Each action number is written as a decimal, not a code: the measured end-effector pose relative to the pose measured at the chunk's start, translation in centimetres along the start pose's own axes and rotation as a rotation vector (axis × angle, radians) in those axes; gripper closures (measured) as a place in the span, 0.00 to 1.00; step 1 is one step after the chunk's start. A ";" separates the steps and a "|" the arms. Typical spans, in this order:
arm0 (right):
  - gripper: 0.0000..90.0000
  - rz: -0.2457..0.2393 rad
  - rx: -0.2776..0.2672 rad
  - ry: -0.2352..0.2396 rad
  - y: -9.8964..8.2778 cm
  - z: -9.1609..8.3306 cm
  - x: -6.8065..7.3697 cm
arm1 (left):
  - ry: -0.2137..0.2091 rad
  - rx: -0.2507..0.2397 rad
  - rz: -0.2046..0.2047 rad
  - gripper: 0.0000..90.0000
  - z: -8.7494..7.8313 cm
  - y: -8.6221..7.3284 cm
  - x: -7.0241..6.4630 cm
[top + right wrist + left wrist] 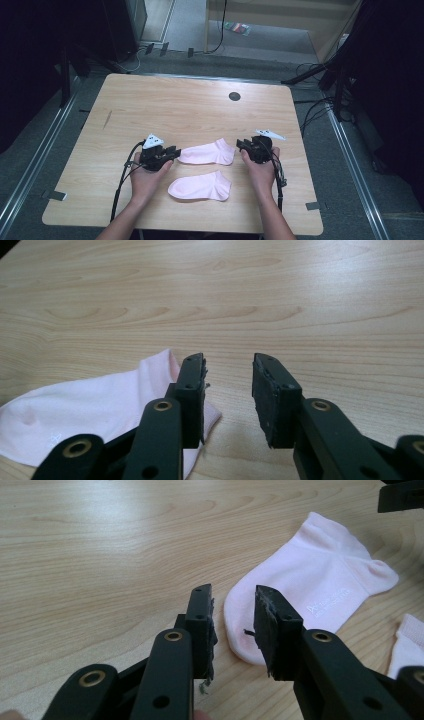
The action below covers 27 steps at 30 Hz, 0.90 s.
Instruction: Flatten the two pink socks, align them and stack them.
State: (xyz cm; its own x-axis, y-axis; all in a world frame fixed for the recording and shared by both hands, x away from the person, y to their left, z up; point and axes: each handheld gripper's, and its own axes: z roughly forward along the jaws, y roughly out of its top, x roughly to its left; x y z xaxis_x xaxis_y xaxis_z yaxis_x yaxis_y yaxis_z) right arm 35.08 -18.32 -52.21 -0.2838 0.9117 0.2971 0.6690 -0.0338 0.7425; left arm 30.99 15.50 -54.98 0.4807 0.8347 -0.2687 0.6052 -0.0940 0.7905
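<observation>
Two pale pink ankle socks lie flat on the light wooden tabletop, low in the centre of the high view. The upper pink sock stretches between the two tools; the lower pink sock sits just below it, apart from it, between the person's forearms.

Left hand-held gripper at lower left of centre, pointing right at the toe end of the upper pink sock. In the left gripper view its jaws stand apart with a clear gap; the sock toe lies just past the tips on the wood, nothing pinched between the pads. A corner of the lower pink sock shows at the right edge.

Right hand-held gripper at lower right of centre, pointing left at the cuff end of the same sock. In the right gripper view its jaws are also parted; the cuff lies under and beside the left-of-frame jaw, bare wood in the gap.

A small dark round hole marks the tabletop's far side.
</observation>
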 end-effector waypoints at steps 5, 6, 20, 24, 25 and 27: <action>0.63 -0.035 0.035 0.030 -0.9 0.6 0.3 | 0.014 0.020 -0.014 0.67 0.3 0.1 -0.1; 0.61 -0.046 0.042 0.036 -1.1 0.7 0.5 | 0.024 0.022 -0.016 0.67 0.4 0.1 -0.1; 0.71 -0.188 0.060 -0.012 -2.7 1.5 1.8 | 0.065 0.082 0.055 0.84 0.9 0.0 -0.9; 0.80 -0.259 0.057 -0.035 -3.1 1.4 2.5 | 0.046 0.088 0.049 0.97 0.7 0.0 -0.6; 0.83 -0.256 0.060 -0.037 -3.2 1.3 2.5 | 0.041 0.091 0.047 0.98 0.7 0.0 -0.6; 0.90 -0.250 0.063 -0.028 -3.3 1.2 2.5 | 0.032 0.089 0.043 0.99 0.6 -0.1 -0.5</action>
State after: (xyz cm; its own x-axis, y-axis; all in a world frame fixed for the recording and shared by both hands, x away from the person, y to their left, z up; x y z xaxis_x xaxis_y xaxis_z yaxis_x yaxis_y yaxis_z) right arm 33.03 -15.43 -54.62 -0.4273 0.8994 0.0917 0.6218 0.2187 0.7520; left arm 31.09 14.71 -55.26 0.4881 0.8454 -0.2168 0.6388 -0.1768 0.7488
